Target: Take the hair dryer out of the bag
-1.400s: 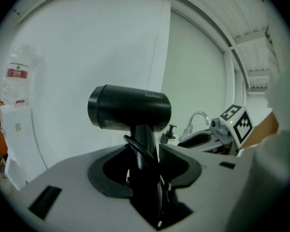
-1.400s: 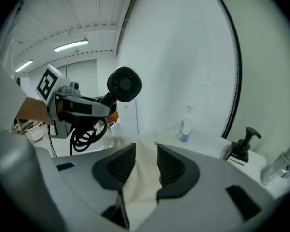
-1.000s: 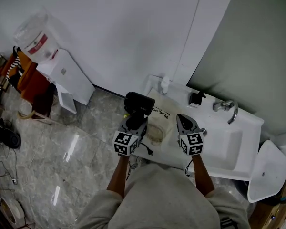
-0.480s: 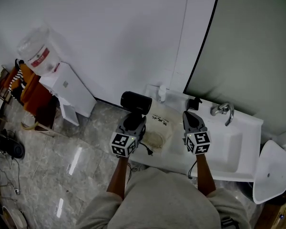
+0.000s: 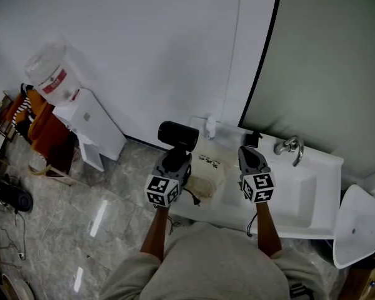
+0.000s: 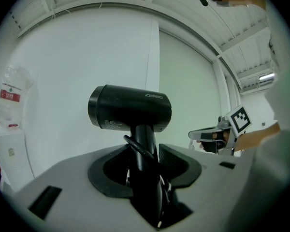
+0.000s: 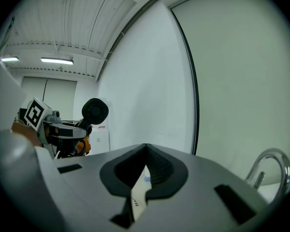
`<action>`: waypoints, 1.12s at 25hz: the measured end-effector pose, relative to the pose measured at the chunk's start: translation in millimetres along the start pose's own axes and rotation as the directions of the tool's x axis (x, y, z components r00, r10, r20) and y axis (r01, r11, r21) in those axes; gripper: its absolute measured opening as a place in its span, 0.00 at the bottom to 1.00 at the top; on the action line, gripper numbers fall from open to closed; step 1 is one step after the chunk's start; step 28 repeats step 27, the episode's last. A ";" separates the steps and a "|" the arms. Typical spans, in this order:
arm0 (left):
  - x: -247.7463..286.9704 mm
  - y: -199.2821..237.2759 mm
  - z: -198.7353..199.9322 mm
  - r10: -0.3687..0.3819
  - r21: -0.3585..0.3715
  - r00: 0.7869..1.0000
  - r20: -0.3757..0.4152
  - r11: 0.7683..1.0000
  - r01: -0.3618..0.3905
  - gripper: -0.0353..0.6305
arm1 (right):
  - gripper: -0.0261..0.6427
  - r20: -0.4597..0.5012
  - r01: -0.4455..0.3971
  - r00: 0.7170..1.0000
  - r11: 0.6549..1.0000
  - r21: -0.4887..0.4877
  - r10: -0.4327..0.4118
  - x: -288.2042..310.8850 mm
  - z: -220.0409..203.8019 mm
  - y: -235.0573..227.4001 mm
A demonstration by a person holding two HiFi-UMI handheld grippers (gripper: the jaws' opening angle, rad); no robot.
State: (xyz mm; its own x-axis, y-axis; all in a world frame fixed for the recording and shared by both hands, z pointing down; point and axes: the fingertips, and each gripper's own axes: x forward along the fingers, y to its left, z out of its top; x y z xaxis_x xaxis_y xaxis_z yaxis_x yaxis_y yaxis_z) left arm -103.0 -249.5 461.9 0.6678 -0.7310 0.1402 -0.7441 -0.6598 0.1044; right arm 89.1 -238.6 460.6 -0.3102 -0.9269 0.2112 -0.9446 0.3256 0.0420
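A black hair dryer (image 5: 178,135) stands upright in my left gripper (image 5: 175,159), which is shut on its handle, the cord looped beside it. In the left gripper view the dryer's barrel (image 6: 130,108) lies crosswise above the jaws of the left gripper (image 6: 145,154). The cream printed bag (image 5: 205,170) lies flat on the white counter (image 5: 228,199), below and between both grippers. My right gripper (image 5: 245,154) hovers to the bag's right with its jaws shut. In the right gripper view a thin white printed strip (image 7: 137,192) shows behind the closed tips of the right gripper (image 7: 145,149).
A sink basin (image 5: 300,186) with a chrome faucet (image 5: 290,147) lies right of the bag. A small white bottle (image 5: 210,128) and a black object (image 5: 254,139) stand at the counter's back. A water dispenser (image 5: 87,120) is at the left wall, with clutter on the floor.
Both grippers have risen a little above the counter, and the hair dryer has gone up with the left one. The bag stays lying on the counter.
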 end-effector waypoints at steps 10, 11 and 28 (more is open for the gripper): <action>1.5 -0.3 -0.4 -0.004 -0.003 1.000 -0.001 1.000 0.004 0.32 | 0.04 -0.020 -0.012 1.000 1.000 -0.005 0.012 1.4 -6.3 5.0; 1.5 -0.2 -0.9 -0.005 -0.003 1.000 -0.003 1.000 0.005 0.32 | 0.04 -0.021 -0.013 1.000 1.000 -0.004 0.013 1.8 -6.7 5.8; 3.5 -2.6 -4.3 -0.007 0.003 1.000 -0.010 1.000 0.007 0.32 | 0.04 -0.043 -0.021 0.999 1.000 -0.005 0.021 5.1 -14.5 8.1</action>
